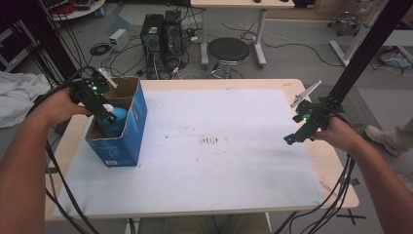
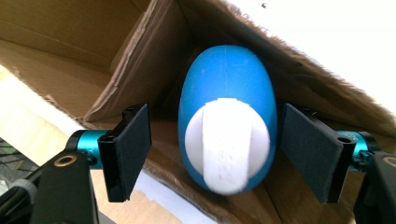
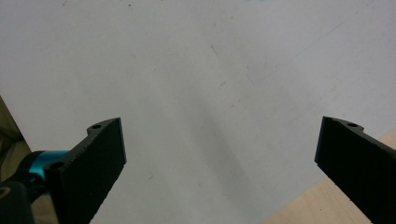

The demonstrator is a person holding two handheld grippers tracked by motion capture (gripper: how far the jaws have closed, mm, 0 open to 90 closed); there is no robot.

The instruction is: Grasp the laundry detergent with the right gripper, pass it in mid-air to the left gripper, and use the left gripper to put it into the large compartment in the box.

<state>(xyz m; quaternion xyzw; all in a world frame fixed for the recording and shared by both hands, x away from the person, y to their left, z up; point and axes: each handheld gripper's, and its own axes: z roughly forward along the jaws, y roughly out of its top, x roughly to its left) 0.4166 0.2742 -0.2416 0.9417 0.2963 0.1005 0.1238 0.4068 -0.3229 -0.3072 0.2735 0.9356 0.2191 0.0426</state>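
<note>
A smooth blue egg-shaped plastic bottle [image 2: 227, 126] with a round white cap is standing inside the open blue cardboard box [image 1: 132, 127] near the tabletop's [image 1: 219, 165] left edge. The box's white print is sitting too small to read. The left claw [image 2: 215, 151] is straddling the bottle, pads apart from it; the right claw [image 3: 219, 163] is gaping wide over the white sheet.

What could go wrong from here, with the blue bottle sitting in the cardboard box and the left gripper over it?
The left gripper has its pads apart on either side of the blue bottle, not pressing it; lifting away carelessly might clip its white cap and tip it. The bottle seems to lean in a corner of the box, so it may slump. A jaw could also catch the box's torn flap.
</note>
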